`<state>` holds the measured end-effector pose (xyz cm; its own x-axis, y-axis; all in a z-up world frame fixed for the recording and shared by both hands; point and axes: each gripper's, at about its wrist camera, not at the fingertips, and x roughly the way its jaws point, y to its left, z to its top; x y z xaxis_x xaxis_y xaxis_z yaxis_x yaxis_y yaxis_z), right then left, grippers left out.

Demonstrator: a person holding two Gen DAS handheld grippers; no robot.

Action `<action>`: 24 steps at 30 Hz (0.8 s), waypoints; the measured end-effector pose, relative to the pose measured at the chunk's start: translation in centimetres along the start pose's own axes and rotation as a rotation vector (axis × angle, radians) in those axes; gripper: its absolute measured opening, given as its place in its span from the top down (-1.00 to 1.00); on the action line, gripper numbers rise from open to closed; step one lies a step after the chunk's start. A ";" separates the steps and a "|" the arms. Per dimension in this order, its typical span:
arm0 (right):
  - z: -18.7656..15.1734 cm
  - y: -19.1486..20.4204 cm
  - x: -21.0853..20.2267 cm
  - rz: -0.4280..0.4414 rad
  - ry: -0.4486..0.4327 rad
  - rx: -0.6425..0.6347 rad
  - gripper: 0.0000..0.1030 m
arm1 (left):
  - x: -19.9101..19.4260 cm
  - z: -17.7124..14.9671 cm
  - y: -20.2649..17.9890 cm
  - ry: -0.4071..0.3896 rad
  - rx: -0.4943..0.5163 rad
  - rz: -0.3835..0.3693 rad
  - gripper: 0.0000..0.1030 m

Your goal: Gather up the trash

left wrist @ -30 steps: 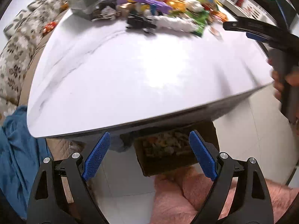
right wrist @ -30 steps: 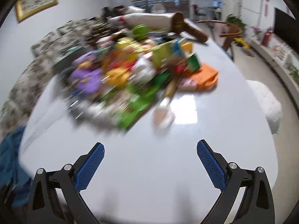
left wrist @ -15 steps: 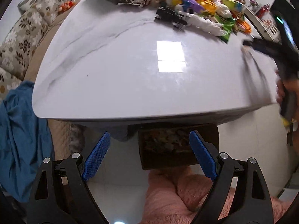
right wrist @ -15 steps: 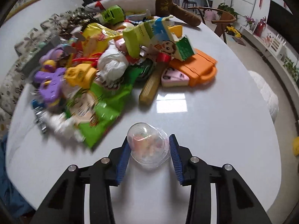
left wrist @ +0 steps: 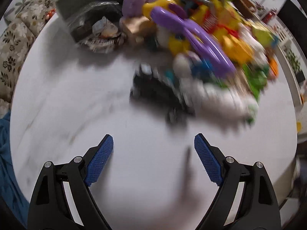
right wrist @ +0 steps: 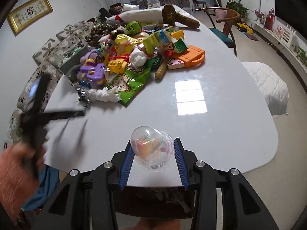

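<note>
My right gripper (right wrist: 153, 151) is shut on a clear plastic dome cup (right wrist: 151, 149) with pink and orange scraps inside, held over the near edge of the white table (right wrist: 220, 126). My left gripper (left wrist: 153, 143) is open and empty above the table, a short way in front of a blurred pile of toys and wrappers (left wrist: 191, 44). A crumpled white wrapper (left wrist: 216, 97) and a black item (left wrist: 155, 92) lie at the pile's near edge. The left gripper also shows blurred in the right wrist view (right wrist: 63, 113).
A green snack bag (right wrist: 126, 84), crumpled white plastic (right wrist: 103, 95), an orange case (right wrist: 191, 55) and a long plush (right wrist: 153, 15) lie in the pile. A brown box of trash (right wrist: 153, 201) sits under the table edge. A sofa (right wrist: 57, 46) stands left, a chair (right wrist: 224, 25) far right.
My right gripper has pulled back toward the table's near edge with the dome cup in it. My left gripper has swung up from below the table and forward toward the pile.
</note>
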<state>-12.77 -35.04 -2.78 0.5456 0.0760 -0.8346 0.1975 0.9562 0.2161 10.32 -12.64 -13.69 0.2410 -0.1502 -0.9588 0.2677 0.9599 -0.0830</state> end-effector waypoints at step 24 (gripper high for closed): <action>-0.5 3.9 1.2 0.061 0.042 -0.051 0.18 | -2.0 -1.7 6.3 -0.081 0.024 -0.216 0.83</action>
<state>-11.76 -31.09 -3.24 0.5203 0.1457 -0.8414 0.1225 0.9624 0.2424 9.87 -5.91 -12.72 0.2496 -0.3707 -0.8946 0.3429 0.8978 -0.2764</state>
